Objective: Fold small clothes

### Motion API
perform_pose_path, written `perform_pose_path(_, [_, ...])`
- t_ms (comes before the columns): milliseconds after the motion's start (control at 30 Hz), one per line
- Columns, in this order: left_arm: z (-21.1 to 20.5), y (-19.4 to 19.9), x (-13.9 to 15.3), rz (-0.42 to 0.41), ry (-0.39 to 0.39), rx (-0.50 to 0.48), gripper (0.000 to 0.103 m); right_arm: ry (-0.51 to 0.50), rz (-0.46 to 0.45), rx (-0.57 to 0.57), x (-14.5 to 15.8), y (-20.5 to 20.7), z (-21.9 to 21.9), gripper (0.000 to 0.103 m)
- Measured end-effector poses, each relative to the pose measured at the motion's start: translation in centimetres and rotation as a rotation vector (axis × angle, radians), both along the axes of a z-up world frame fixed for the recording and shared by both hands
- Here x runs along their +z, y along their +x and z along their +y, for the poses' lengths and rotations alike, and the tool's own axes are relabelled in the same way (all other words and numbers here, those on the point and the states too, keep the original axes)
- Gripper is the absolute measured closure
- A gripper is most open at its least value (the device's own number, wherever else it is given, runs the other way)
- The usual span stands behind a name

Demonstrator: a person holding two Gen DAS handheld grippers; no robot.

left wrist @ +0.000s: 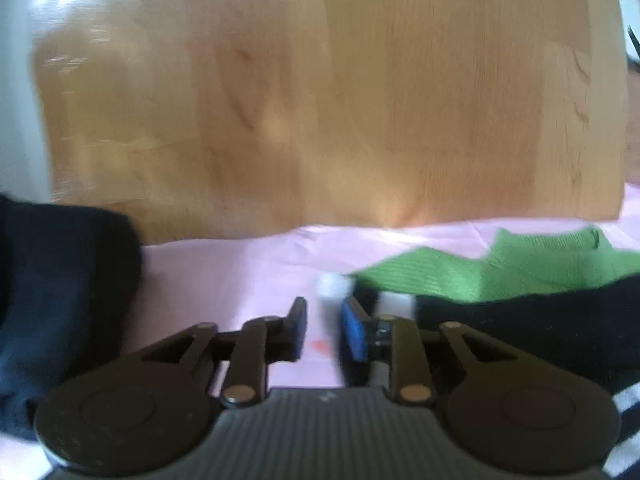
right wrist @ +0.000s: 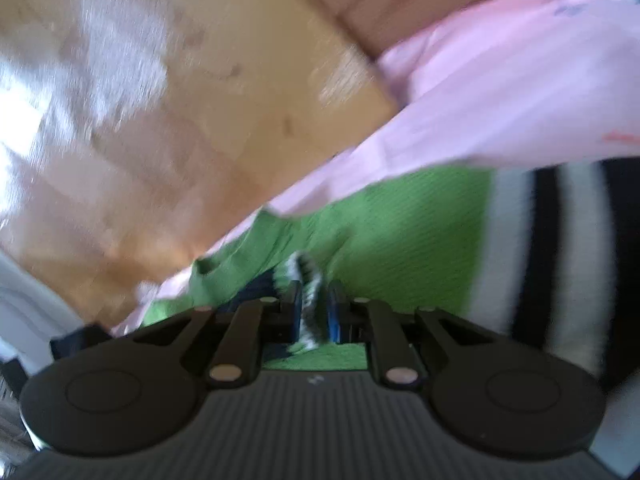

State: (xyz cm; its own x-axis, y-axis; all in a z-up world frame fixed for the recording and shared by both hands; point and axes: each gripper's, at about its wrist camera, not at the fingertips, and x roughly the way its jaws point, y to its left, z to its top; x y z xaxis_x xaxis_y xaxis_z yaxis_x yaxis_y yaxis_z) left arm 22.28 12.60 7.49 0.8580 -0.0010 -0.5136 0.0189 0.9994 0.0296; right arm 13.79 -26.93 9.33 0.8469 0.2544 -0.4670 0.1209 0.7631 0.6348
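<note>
The small clothes lie on a pink sheet [left wrist: 256,264] spread over a wooden floor [left wrist: 320,92]: a green ribbed garment [left wrist: 460,272], a black piece with white stripes [left wrist: 540,320] and a dark navy piece [left wrist: 60,280] are made out.

In the left wrist view, the left gripper [left wrist: 323,330] is seen low over the sheet with its jaws narrowly apart. Only pink sheet and a small white blurred scrap [left wrist: 332,286] are seen in or just beyond the gap, and whether that scrap is touched cannot be told. The green garment and the black striped piece lie just to the right of this gripper, the black one touching or passing under its right finger; the navy piece lies well off to the left.

In the right wrist view, the right gripper [right wrist: 314,308] is seen directly over the green garment, with a thin strip of white-and-dark fabric [right wrist: 306,276] standing between its nearly closed jaws. It is judged that the strip is pinched, though blur leaves the contact uncertain. The striped black piece runs along the right side there, its stripes roughly upright in the picture.

The right gripper is judged the nearer to the green garment. The garments' full outlines are cut off by both views, so their long axes are not settled, and every edge is smeared by motion blur.
</note>
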Motion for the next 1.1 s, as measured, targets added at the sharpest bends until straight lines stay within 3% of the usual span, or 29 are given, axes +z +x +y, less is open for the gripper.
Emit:
perform_pose_path(100, [2.4, -1.3, 1.7, -0.055, -0.109, 0.084, 0.077, 0.002, -0.059, -0.096, 0.7, -5.6, -4.1, 0.08])
perform_pose_path(167, [2.8, -1.9, 3.2, -0.079, -0.161, 0.088, 0.077, 0.004, -0.049, -0.179, 0.7, -9.6, -7.3, 0.08])
perform_pose_path(300, [-0.7, -2.4, 5.0, -0.086, -0.194, -0.08, 0.077, 0.027, 0.0, -0.397, 0.4, -16.8, -13.1, 0.079])
perform_pose_path(333, [-1.9, -2.5, 5.0, -0.08, -0.194, -0.124, 0.076, 0.042, 0.01, -0.458, 0.3, -18.1, -14.4, 0.077])
perform_pose_path(433, [-6.4, -2.2, 3.8, -0.049, -0.147, -0.244, 0.071, 0.183, 0.04, -0.61, -1.1, -19.8, -18.0, 0.059])
perform_pose_path(500, [-8.3, -1.5, 2.1, -0.007, -0.108, -0.269, 0.071, 0.274, 0.009, -0.653, -2.2, -19.4, -19.5, 0.06])
perform_pose_path(567, [-9.3, -0.1, -0.4, 0.112, -0.072, -0.248, 0.072, 0.305, -0.011, -0.689, -2.4, -18.2, -20.7, 0.06])
perform_pose_path(633, [-9.2, -0.4, 0.2, 0.067, -0.054, -0.224, 0.072, 0.269, 0.016, -0.692, -2.5, -16.1, -21.8, 0.074])
perform_pose_path(667, [-9.1, -0.2, -0.1, 0.095, -0.053, -0.219, 0.073, 0.235, 0.051, -0.705, -2.5, -15.0, -22.3, 0.093])
perform_pose_path(733, [-8.5, -0.1, 0.0, 0.098, -0.09, -0.214, 0.073, 0.192, 0.043, -0.726, -1.7, -13.4, -22.8, 0.094])
perform_pose_path(800, [-7.5, -0.2, 0.1, 0.082, -0.122, -0.207, 0.073, 0.117, -0.036, -0.721, 1.1, -11.9, -22.6, 0.094])
perform_pose_path(900, [-7.7, -0.1, 0.7, 0.029, -0.15, -0.201, 0.064, 0.052, -0.18, -0.627, 6.6, -8.9, -20.5, 0.094])
perform_pose_path(1000, [-6.1, -1.6, 2.5, -0.02, -0.216, -0.213, 0.056, -0.027, -0.27, -0.449, 11.4, -4.7, -15.7, 0.094])
perform_pose_path(1100, [-3.4, -3.0, 4.8, -0.097, -0.264, -0.188, 0.049, -0.142, -0.31, -0.227, 14.1, -0.5, -8.6, 0.094])
